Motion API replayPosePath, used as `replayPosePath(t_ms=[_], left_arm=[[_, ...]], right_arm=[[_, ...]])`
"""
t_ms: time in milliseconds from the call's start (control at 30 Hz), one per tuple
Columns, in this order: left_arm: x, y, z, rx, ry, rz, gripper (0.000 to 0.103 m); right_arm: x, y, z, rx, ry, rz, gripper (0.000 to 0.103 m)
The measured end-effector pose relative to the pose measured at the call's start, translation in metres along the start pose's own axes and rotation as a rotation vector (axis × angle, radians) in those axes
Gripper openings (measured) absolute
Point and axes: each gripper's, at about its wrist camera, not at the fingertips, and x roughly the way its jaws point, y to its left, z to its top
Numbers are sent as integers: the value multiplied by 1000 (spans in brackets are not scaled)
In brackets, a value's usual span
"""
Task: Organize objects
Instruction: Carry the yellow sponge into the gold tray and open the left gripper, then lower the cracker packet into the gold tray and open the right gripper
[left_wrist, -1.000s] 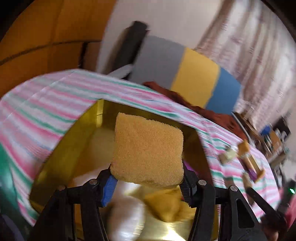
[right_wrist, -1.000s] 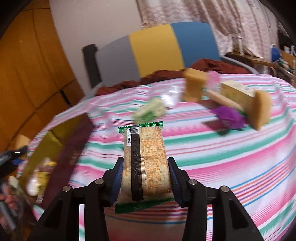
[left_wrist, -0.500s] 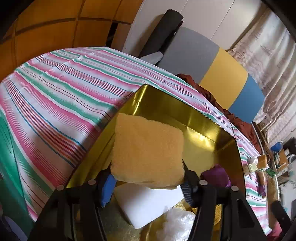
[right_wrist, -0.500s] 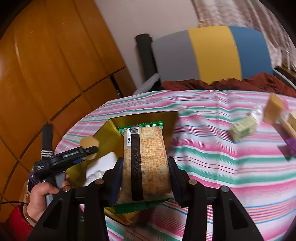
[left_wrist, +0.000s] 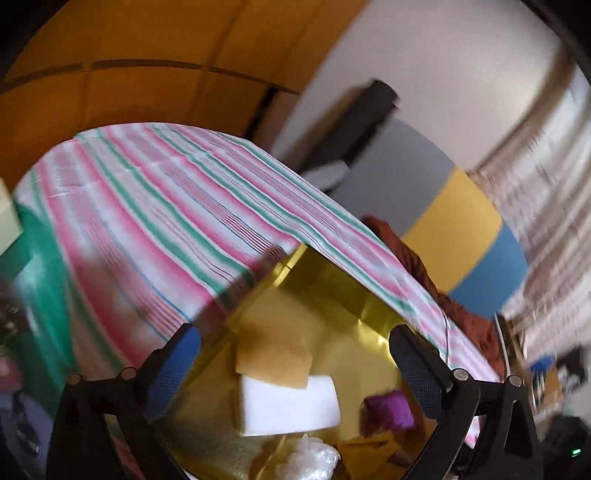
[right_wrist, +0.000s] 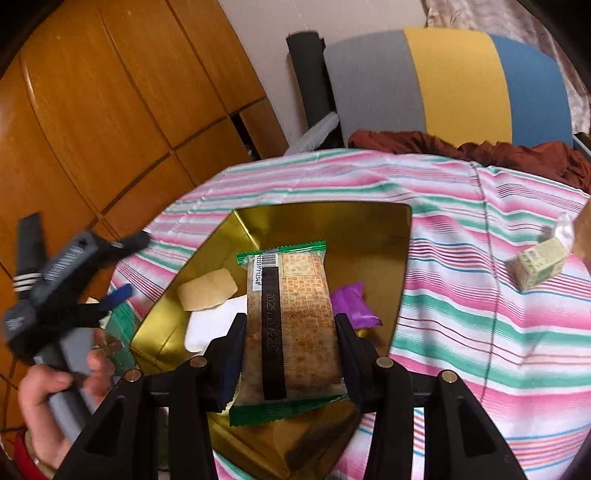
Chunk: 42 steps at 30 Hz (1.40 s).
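Note:
A gold box (left_wrist: 343, 295) (right_wrist: 332, 225) sits open on the striped tablecloth. Inside lie a yellow sponge (left_wrist: 275, 360) (right_wrist: 207, 290), a white block (left_wrist: 288, 406) (right_wrist: 210, 325), a purple packet (left_wrist: 391, 408) (right_wrist: 351, 302) and a clear plastic wrapper (left_wrist: 310, 459). My left gripper (left_wrist: 295, 339) is open and empty above the box's near left edge; it also shows in the right wrist view (right_wrist: 125, 266). My right gripper (right_wrist: 290, 325) is shut on a green-edged cracker packet (right_wrist: 291, 325), held over the box.
A small green carton (right_wrist: 541, 262) and a clear wrapper (right_wrist: 563, 230) lie on the cloth to the right of the box. A grey, yellow and blue chair back (right_wrist: 443, 81) and a brown cloth (right_wrist: 480, 149) stand behind the table. Wooden cabinets (right_wrist: 110, 110) are at the left.
My left gripper opened and let go of the yellow sponge, which now lies in the box on the white block. My right gripper carried the cracker packet further over the box.

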Motion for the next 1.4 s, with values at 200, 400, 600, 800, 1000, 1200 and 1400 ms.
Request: replayPosePath(t_ms=[200,400,600,800,1000,1200,1400], left_arm=[[-8,4,5,-67,11,16,103],[-10,-1,0,-66,39,-4,103],[-10,-9,-4,-38,46,-15,103],[-8,-15,-9,-17,52,-17,103],[-8,-37,-28,71,89,-47,103],[-15,-72,-53,204,135,-131,103],[-20,-111,-91,387,192,-223,103]], right_arm=[[36,5,22,-9,68,-20,46],[72,10,35,-28,136,-74,48],[73,3,39,6,137,-79,50],[29,-8,28,-1,17,-81,50],[-13,-27,10,-5,-66,-159,50],[-33,-67,-20,44,-29,-254,50],[-50,-121,-54,165,-8,-327,50]])
